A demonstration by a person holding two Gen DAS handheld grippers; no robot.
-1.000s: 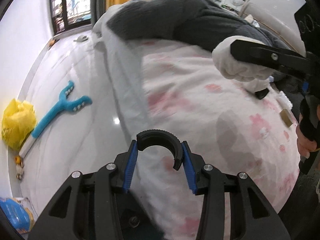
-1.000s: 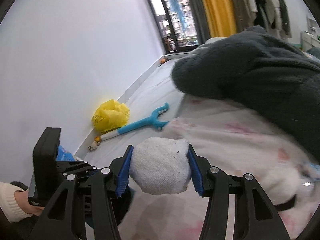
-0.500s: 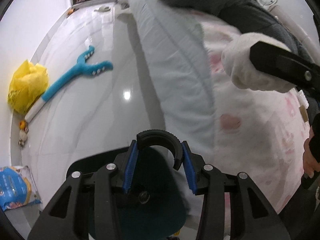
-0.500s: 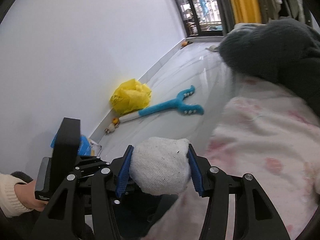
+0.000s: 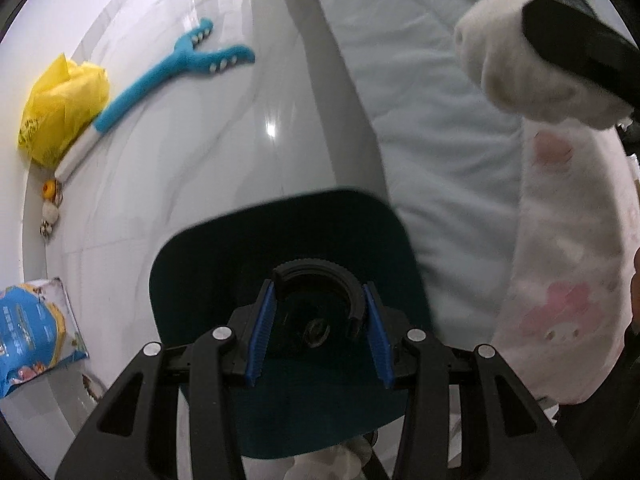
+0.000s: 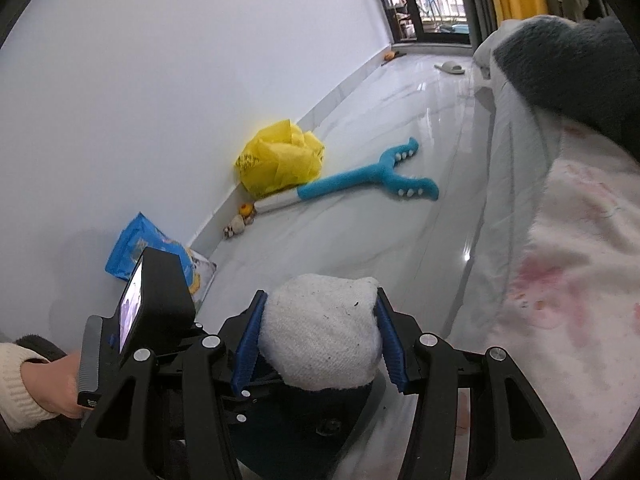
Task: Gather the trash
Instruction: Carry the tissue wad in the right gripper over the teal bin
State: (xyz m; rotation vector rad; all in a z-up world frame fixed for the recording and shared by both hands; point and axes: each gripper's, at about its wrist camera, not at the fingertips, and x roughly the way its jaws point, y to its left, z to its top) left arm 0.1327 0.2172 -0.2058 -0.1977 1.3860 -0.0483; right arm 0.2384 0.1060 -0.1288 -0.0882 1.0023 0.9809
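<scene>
White speckled wad [image 6: 324, 342], perhaps cloth, held aloft.

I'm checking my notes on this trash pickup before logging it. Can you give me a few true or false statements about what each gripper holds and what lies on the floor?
1. The right gripper is shut on a white wad of cloth. True.
2. The left gripper holds the white wad. False: it is shut on a black ridged C-shaped ring.
3. A dark teal bin lies below the left gripper. True.
4. The yellow plastic bag lies on the bed. False: it sits on the floor against the wall.
5. The blue forked foam toy lies on the floor beside the yellow bag. True.
6. The blue snack packet is inside the bin. False: it lies on the floor by the wall.
</scene>
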